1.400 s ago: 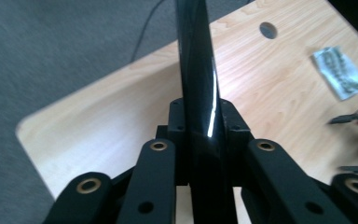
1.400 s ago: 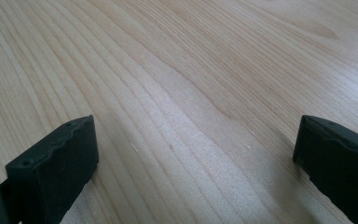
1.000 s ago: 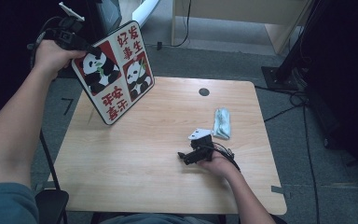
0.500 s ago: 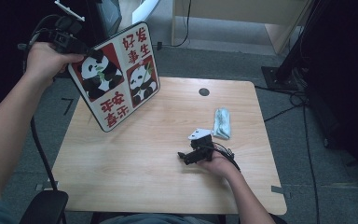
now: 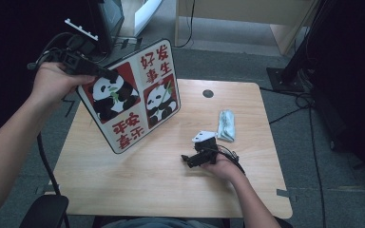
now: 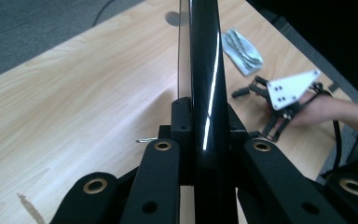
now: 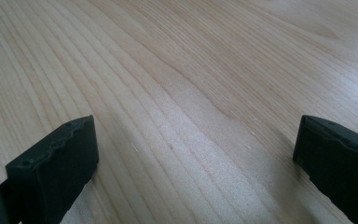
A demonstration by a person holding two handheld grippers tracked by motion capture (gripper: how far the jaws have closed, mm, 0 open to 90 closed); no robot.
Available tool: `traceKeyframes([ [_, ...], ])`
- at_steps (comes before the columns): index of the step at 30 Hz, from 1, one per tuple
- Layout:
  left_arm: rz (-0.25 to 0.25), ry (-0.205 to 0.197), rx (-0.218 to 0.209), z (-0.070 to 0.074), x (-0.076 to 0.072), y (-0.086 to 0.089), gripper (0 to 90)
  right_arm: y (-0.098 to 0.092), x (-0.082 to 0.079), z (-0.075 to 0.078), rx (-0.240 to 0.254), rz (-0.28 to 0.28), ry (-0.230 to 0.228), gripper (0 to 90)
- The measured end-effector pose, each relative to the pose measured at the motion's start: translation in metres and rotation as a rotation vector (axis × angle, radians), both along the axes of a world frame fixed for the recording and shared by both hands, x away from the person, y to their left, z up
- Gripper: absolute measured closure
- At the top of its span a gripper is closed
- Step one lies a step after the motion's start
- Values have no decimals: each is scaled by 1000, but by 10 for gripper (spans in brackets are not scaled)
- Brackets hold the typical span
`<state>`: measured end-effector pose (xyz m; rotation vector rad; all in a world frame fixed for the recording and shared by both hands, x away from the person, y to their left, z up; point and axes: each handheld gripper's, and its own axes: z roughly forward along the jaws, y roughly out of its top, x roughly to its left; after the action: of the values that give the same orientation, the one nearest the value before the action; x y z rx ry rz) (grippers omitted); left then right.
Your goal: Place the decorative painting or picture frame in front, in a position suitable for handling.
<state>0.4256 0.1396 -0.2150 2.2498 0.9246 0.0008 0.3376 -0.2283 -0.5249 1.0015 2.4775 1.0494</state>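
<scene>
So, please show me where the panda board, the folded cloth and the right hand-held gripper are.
panda board (image 5: 132, 102), high view, on the middle of its printed face.
folded cloth (image 5: 226, 125), high view, on its middle.
right hand-held gripper (image 5: 186, 159), high view, between its jaw tips.

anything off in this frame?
Panda board isn't flat: the left tongs clamp its edge and hold it tilted, lower corner near the table. Crumpled cloth lies by the idle, open right tongs. No spills or damage.

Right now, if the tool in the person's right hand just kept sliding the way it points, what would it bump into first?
Probably nothing soon. The right tool lies low on the table, open, pointing toward its left side. Its own view has bare wood ahead. The panda board is held up farther back, seemingly off that line, though depth is uncertain.
</scene>
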Motion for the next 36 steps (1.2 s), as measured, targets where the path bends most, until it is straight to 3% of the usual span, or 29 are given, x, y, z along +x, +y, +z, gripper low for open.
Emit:
traceKeyframes([
  [6, -22, -6, 4, -7, -15, -8, 818, 0, 0, 0, 1, 0, 2, 1],
  [12, -5, -2, -14, -28, -31, -13, 817, 0, 0, 0, 1, 0, 1, 1],
  [20, -27, 8, -5, -38, -37, -23, 816, 0, 0, 0, 0, 1, 2, 2],
  [28, 2, 22, -30, -42, -36, -20, 813, 0, 0, 0, 1, 2, 2, 2],
  [33, 3, 14, -94, -44, -38, -14, 779, -1, 0, 0, 1, 13, 2, 2],
  [36, 0, 12, -115, -45, -38, -11, 706, -1, 0, 0, 1, 12, 3, 1],
])
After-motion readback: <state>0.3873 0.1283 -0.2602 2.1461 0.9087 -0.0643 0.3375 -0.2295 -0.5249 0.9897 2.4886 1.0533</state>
